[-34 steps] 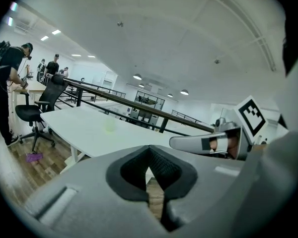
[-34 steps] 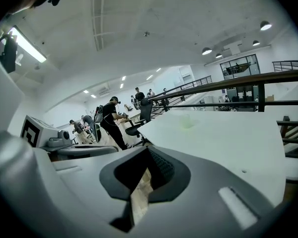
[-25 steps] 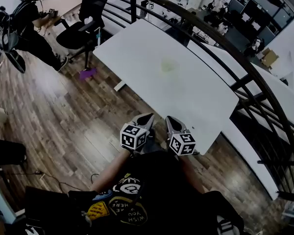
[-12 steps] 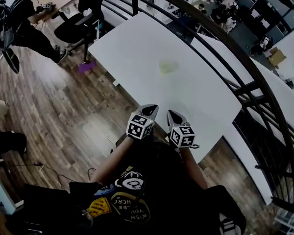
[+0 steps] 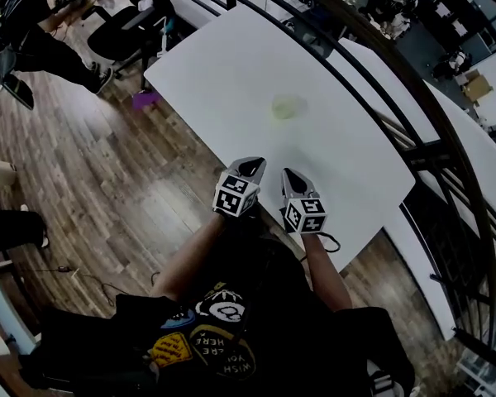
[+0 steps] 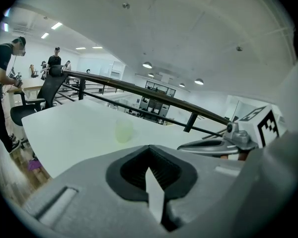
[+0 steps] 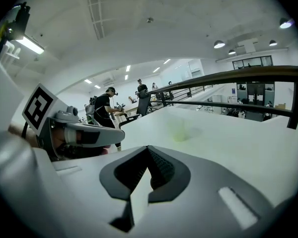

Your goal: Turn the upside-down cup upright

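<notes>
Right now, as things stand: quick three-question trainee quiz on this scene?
1. True or false: the left gripper holds the cup.
2. Where does the cup rest? A) on the floor B) on the white table C) on a chair
3. Fill in: the jaws of the right gripper are ____.

Key: 1 false, it is empty and the cup stands apart ahead of it; 2 B; 3 shut.

I see a smooth, matt white table (image 5: 223, 73), a translucent pale-green plastic cup (image 5: 287, 107), a faintly glossy wood-plank floor (image 5: 99, 180) and a dark metal railing (image 5: 430, 149).
</notes>
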Demonstrator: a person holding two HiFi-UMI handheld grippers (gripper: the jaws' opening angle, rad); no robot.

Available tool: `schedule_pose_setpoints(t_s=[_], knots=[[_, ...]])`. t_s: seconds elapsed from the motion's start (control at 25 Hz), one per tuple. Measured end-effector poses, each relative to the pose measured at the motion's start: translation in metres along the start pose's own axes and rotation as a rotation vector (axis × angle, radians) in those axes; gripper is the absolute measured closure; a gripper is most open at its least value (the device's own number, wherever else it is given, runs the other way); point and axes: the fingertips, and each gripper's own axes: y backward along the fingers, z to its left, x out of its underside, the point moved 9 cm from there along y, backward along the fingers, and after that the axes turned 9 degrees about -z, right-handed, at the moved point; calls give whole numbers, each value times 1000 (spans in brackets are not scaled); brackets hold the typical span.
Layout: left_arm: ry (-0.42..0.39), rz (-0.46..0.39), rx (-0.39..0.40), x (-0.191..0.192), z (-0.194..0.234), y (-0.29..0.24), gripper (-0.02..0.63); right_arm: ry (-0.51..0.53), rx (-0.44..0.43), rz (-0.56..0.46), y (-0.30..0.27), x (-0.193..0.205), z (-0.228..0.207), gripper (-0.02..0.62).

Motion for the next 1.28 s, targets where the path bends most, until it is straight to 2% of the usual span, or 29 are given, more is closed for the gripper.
schedule_pose_setpoints(t_s=[0.16, 0.36, 0.44, 0.68, 0.76, 0.84, 0.92, 1.04, 1.28], knots=[[82, 43, 38, 10, 38, -33, 603, -85, 12, 46, -52, 19, -22, 597], [69, 100, 8, 11, 71, -59, 603, 11, 76, 70, -112, 30, -51, 593], [67, 106, 15, 6, 83, -66, 603, 43, 93, 81, -136, 29, -64, 487], [123, 107, 7, 2, 120, -71, 603, 108, 173, 86, -190, 24, -96, 309], [126, 109, 0, 2, 130, -76, 603, 138, 216, 91, -207, 23, -107, 222], [138, 124, -7, 4, 137, -80, 603, 169, 246, 99, -219, 22, -114, 184], [150, 131, -10, 3, 141, -83, 603, 188, 232, 99, -228, 18, -116, 151], [152, 129, -1, -2, 147, -88, 603, 199, 211, 97, -244, 16, -117, 130], [160, 132, 11, -12, 152, -91, 603, 224, 239, 105, -261, 19, -115, 122]])
